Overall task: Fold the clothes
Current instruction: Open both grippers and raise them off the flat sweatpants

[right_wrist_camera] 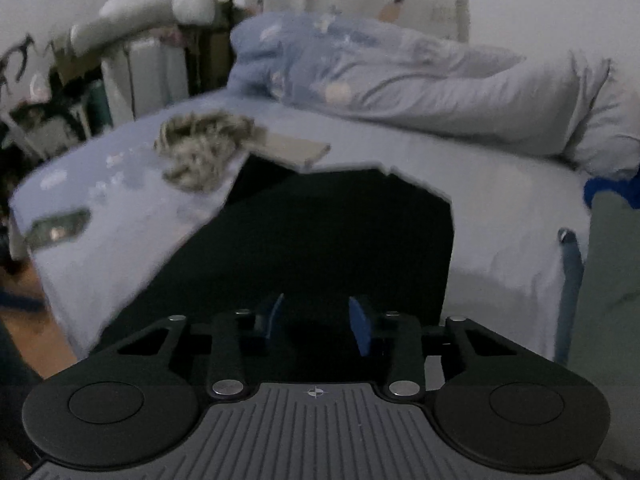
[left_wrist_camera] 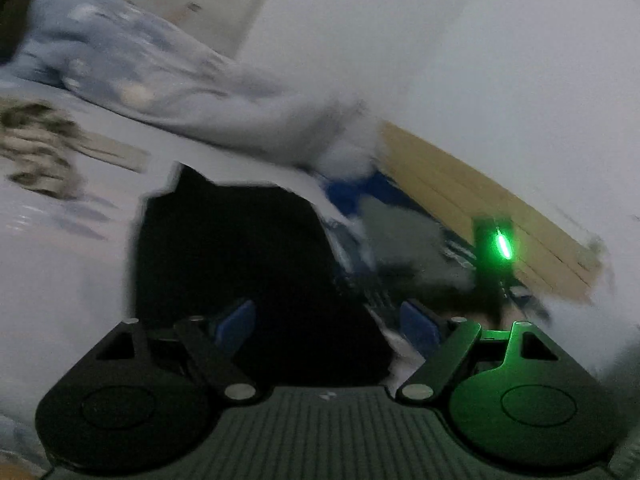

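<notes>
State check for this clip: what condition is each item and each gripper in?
Black garment: spread flat on the bed, not held.
Patterned garment: crumpled heap beside it.
Blue duvet: bunched at the far side.
Left gripper: open, fingers empty.
Right gripper: open, nothing between fingers.

Left hand-held gripper [left_wrist_camera: 326,322] gapes wide; right hand-held gripper [right_wrist_camera: 316,318] narrower, both empty.

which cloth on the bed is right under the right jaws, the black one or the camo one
The black garment: it spreads flat directly below the right gripper, while the camo garment lies crumpled farther back to the left.
</notes>
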Demonstrator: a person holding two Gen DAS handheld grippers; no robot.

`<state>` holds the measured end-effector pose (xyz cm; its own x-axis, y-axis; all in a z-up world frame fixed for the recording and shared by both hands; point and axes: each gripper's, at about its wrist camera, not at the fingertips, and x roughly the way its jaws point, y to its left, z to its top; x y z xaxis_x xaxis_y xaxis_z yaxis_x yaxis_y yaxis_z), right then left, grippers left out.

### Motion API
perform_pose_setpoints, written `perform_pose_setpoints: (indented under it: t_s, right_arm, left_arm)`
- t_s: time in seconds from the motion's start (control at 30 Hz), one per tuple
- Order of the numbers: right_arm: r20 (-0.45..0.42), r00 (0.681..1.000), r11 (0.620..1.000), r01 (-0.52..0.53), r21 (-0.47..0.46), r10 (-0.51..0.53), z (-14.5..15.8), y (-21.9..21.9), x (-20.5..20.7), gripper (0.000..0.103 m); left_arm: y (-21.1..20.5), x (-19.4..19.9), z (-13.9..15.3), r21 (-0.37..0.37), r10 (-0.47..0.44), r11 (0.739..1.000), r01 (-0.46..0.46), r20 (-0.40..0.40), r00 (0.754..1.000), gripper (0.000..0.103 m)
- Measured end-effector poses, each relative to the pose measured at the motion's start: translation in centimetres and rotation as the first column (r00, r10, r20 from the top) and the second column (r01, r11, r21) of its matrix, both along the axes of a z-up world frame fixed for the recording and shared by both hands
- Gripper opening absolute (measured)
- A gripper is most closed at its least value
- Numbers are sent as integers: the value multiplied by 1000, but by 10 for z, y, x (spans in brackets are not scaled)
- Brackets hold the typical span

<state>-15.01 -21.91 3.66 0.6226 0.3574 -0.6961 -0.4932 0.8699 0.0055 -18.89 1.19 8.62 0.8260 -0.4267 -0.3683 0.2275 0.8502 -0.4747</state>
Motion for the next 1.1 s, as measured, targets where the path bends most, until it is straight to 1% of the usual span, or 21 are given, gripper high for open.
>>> perform_pose_setpoints:
  t_s: [0.07,0.13,0.23,0.33,0.4,0.43,0.47,0.53,0.6,0.63,0.67,0.7,0.77,0.83,0.87,0.9,0.97,1.0,1.03,1.07,1.1]
  right_arm:
    - [-80,997,999,5,-52,-9,-20,-1,4,39]
    - [-108,994,997,11,-70,-18,-28,-5,4,39]
    - [-129,991,996,29,-80,-39,-24,-11,0,41]
    - [-144,987,995,57,-78,-68,-26,-18,-6,45]
    - [-161,983,995,74,-73,-85,-29,-23,-8,46]
    - [-169,982,994,78,-76,-90,-31,-23,-10,46]
    - [-173,981,994,79,-81,-92,-32,-24,-10,47]
    - [-173,980,992,83,-92,-98,-35,-29,-6,47]
    - [-153,982,989,91,-117,-108,-30,-24,-8,47]
    - [-133,985,987,97,-128,-114,-25,-21,-9,47]
    - [-103,988,987,101,-128,-114,-18,-16,-11,47]
    - [-71,991,988,105,-110,-113,-9,-11,-12,47]
    - [1,994,991,112,-76,-113,7,0,-12,47]
    - [77,990,991,125,-39,-122,19,9,-10,48]
    - [110,985,991,133,-4,-131,24,12,-7,49]
    - [141,980,990,139,31,-142,29,15,-4,54]
    - [215,953,977,198,80,-211,34,18,7,65]
    - [251,935,968,231,101,-250,35,18,14,74]
    - [268,920,957,260,131,-287,36,18,22,78]
    - [270,910,946,279,165,-315,34,15,32,80]
    - [274,902,938,290,191,-334,31,13,40,86]
  left_arm:
    - [1,7,-6,15,62,998,-62,-4,998,85]
    - [9,8,-14,23,131,991,-130,-21,991,85]
    - [26,12,-21,-47,206,976,-210,-86,975,85]
    - [46,19,-37,-93,231,964,-250,-180,956,85]
    - [60,26,-46,-148,217,955,-256,-234,948,85]
    - [66,29,-53,-194,206,947,-258,-253,945,85]
    - [70,30,-57,-217,207,939,-267,-264,942,85]
    - [76,29,-62,-226,231,929,-292,-263,937,85]
    - [74,28,-58,-234,219,934,-271,-227,949,85]
    - [70,27,-54,-224,210,941,-254,-202,957,85]
    - [64,27,-48,-192,205,952,-236,-172,964,85]
    - [54,29,-40,-133,209,965,-227,-135,969,85]
    - [32,35,-26,-20,202,979,-204,-54,978,85]
    - [12,46,-16,44,189,981,-189,13,982,85]
    - [0,54,-9,77,184,979,-187,45,982,85]
    - [-9,62,-2,96,188,976,-194,74,979,85]
    - [-22,83,11,113,188,973,-203,126,974,85]
    - [-28,92,18,136,191,967,-213,157,969,85]
    - [-36,104,23,174,207,955,-240,184,961,85]
    - [-43,116,28,209,222,941,-266,211,952,85]
    - [-48,129,29,234,240,928,-291,223,945,85]
